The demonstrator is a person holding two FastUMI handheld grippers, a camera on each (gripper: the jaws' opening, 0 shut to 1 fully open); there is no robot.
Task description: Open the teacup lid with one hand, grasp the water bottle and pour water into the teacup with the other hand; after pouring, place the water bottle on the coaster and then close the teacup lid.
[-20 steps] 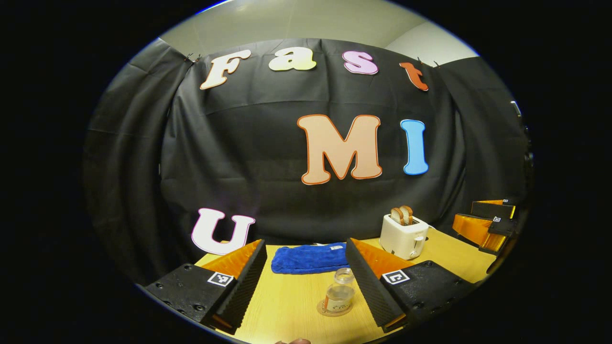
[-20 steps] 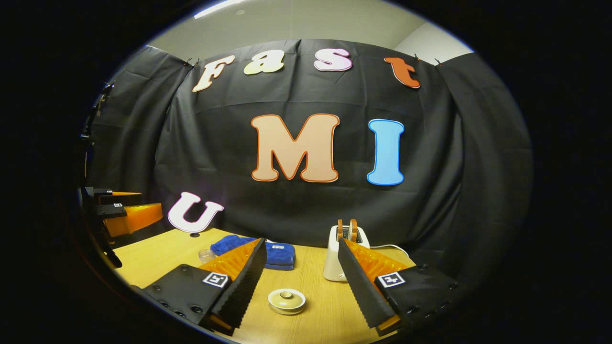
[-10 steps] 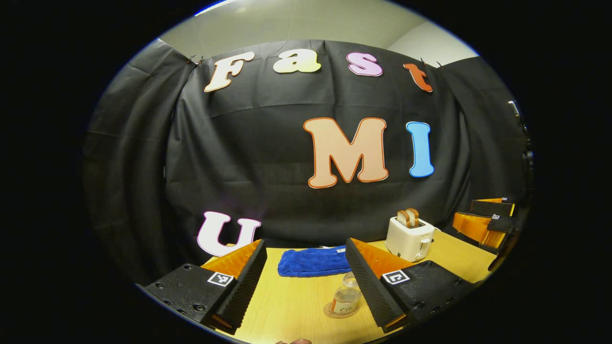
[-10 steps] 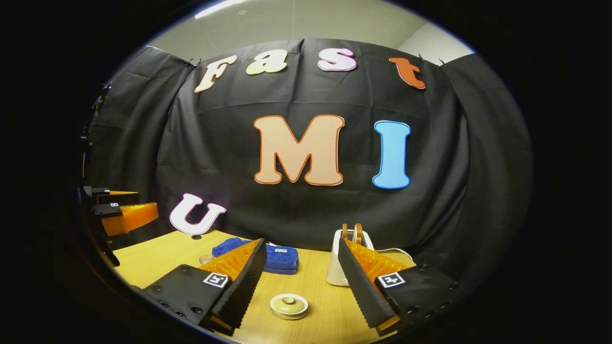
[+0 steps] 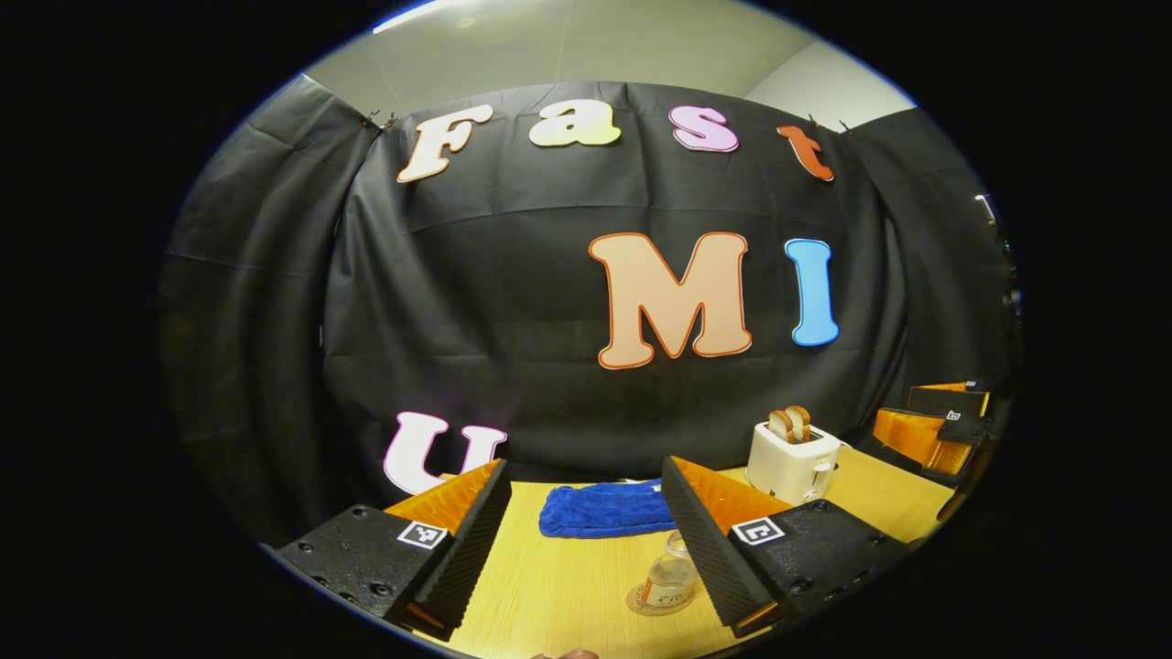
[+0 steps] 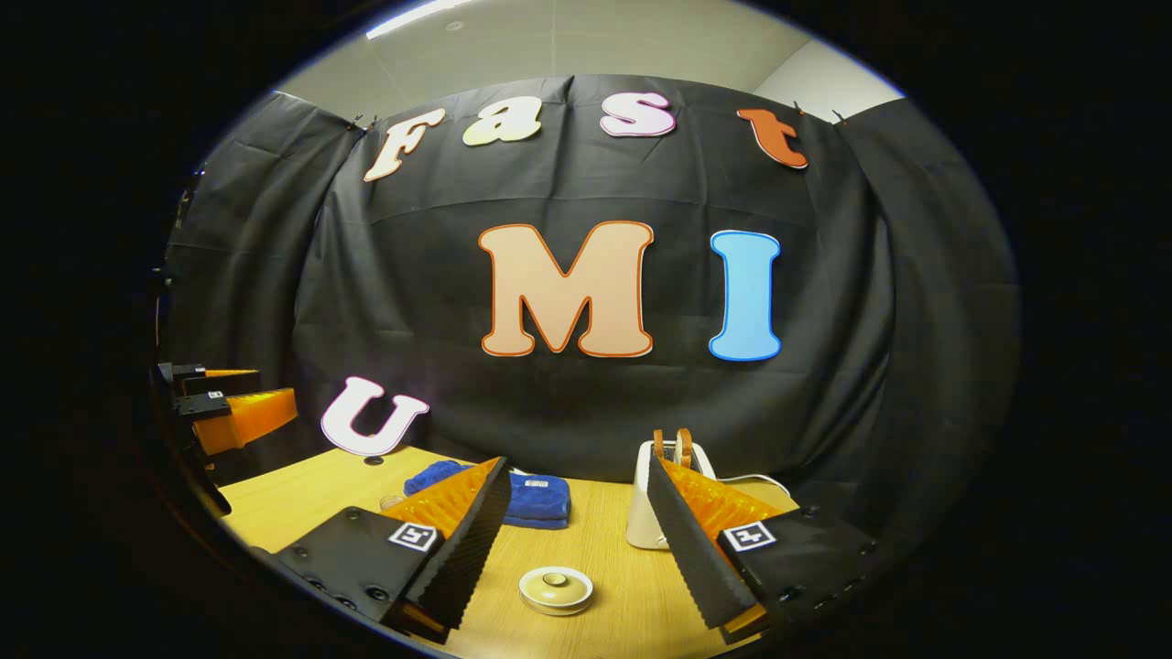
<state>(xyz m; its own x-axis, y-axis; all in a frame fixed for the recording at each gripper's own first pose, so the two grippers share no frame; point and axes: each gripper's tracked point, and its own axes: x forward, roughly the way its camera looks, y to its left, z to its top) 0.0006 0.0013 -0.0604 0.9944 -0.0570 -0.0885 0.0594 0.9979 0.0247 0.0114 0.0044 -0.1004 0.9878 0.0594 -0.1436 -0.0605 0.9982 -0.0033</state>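
While both grippers' jaws stand wide and empty, the water bottle (image 5: 671, 582) sits on its coaster (image 5: 641, 606); probably light, slick plastic, best gripped mid-body. The teacup lid (image 6: 556, 587), likely fragile, rests on the surface (image 6: 632, 595).

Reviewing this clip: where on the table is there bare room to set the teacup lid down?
Bare wood lies on the wooden table between the blue folded towel and the lidded cream teacup, and left of the towel toward the table's edge. It is tighter near the white toaster, and around the clear water bottle on its round coaster. Both jaws stand open.
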